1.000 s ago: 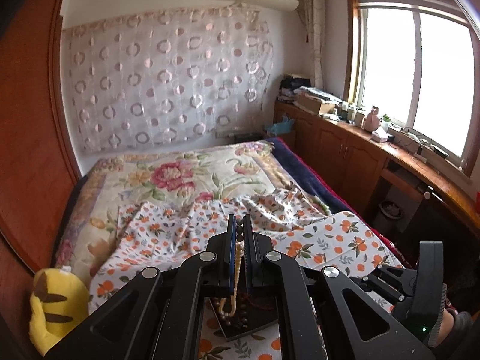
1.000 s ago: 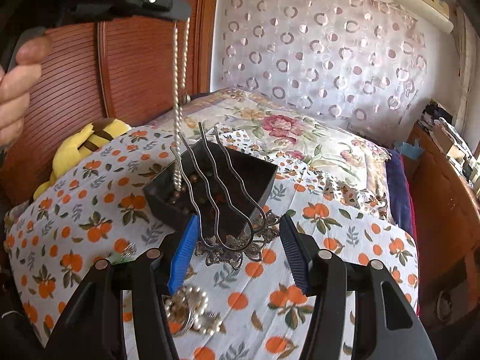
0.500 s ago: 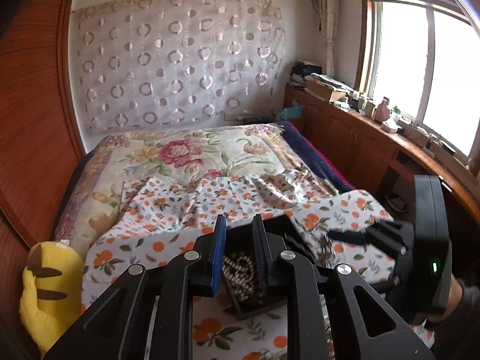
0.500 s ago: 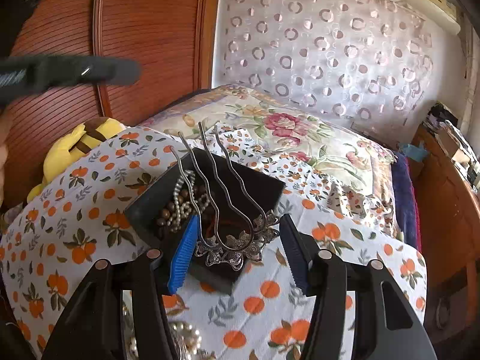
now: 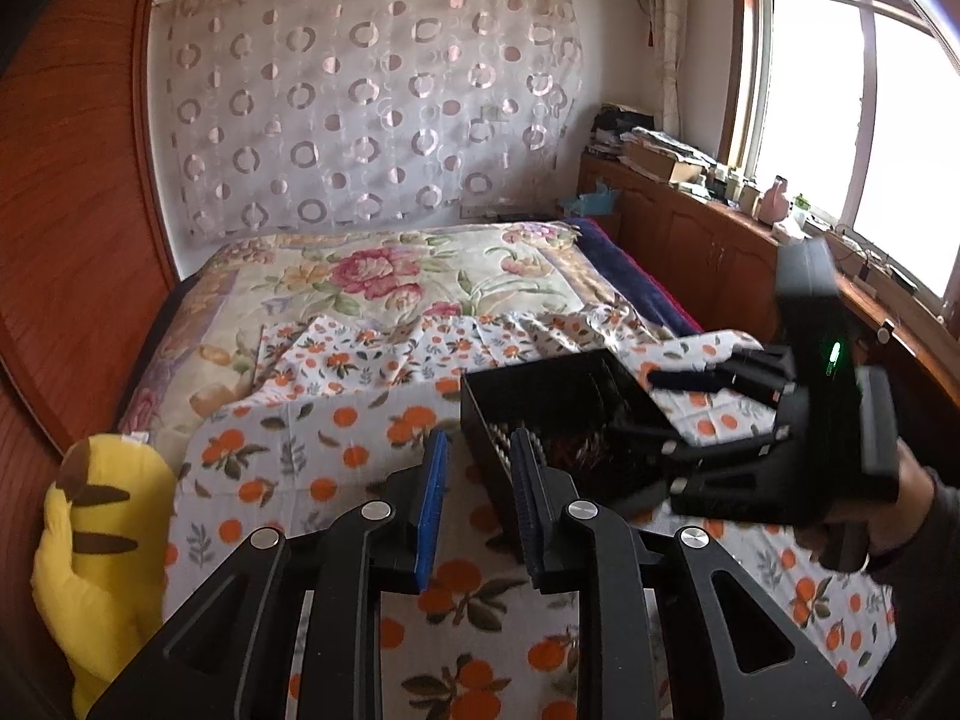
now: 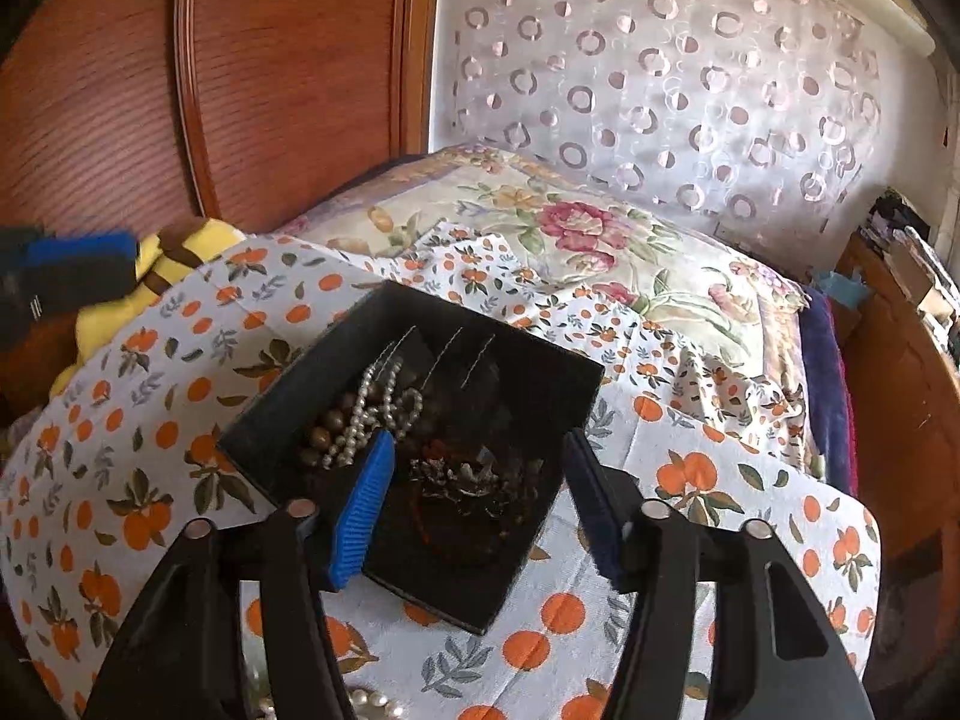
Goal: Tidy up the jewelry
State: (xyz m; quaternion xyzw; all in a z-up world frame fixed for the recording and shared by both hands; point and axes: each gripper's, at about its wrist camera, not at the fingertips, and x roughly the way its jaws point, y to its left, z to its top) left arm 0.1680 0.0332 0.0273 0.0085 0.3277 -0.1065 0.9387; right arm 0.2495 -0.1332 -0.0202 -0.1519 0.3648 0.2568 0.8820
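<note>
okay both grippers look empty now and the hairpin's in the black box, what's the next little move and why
Probably lower the right gripper toward the loose pearls on the orange-print cloth beneath it. Its jaws are open and empty, the pearl necklace and hairpin already lie in the black box, and those pearls are jewelry still outside it.

Bed (image 6: 600,252) carries an orange-print cloth (image 6: 180,420). On the cloth: black box (image 6: 510,570) at center, loose pearls (image 6: 372,699) at 6 o'clock. Yellow plush (image 5: 102,534) at 9 o'clock, bed edge.
</note>
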